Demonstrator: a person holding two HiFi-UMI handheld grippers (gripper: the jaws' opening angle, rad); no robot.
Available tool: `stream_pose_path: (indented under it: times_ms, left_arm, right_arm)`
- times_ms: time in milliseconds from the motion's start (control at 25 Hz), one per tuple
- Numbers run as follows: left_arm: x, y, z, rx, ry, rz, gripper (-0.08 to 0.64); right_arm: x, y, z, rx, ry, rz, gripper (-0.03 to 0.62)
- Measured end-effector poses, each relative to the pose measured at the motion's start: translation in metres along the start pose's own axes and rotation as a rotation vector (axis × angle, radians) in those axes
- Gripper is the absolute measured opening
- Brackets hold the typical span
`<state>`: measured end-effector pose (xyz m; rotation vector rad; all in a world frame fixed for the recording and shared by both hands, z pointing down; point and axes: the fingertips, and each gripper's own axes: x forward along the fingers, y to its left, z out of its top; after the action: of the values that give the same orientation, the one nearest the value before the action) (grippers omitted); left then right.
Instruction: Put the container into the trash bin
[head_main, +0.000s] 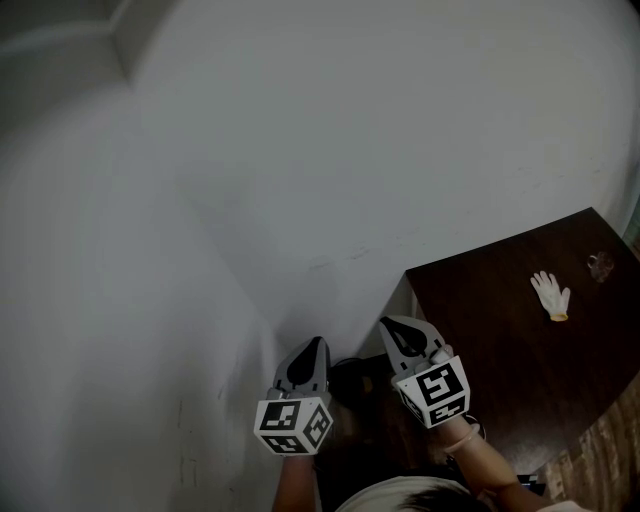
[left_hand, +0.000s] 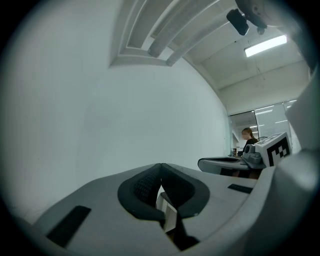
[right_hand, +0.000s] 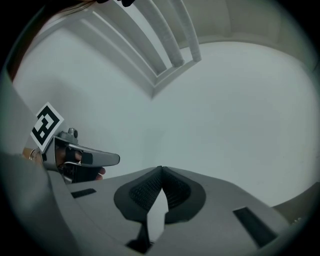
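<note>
The head view is dim and soft, its white wall greying into shadow toward 9 o'clock, the dark tabletop at 4 o'clock murky. Both gripper views bulge fish-eye, with black vignetting at the rim. A ceiling light strip glares at 1 o'clock in the left gripper view, whose foreground seems slightly out of focus.

Grey left gripper, white glove, brown table

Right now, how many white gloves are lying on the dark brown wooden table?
1. The white glove lies toward the right end of the dark brown wooden table; others may be hidden off-frame.
</note>
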<state>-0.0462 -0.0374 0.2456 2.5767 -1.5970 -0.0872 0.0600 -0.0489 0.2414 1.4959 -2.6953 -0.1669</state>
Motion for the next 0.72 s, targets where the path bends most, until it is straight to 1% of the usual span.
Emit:
stream_pose_path:
  times_ms: [720]
  left_arm:
    - [0.0035,-0.0068,-0.0001,-0.002,-0.003,-0.025,0.02]
  right_arm:
    - [-0.0018,-0.0029,0.0051,0.003,-0.015,-0.006,0.006]
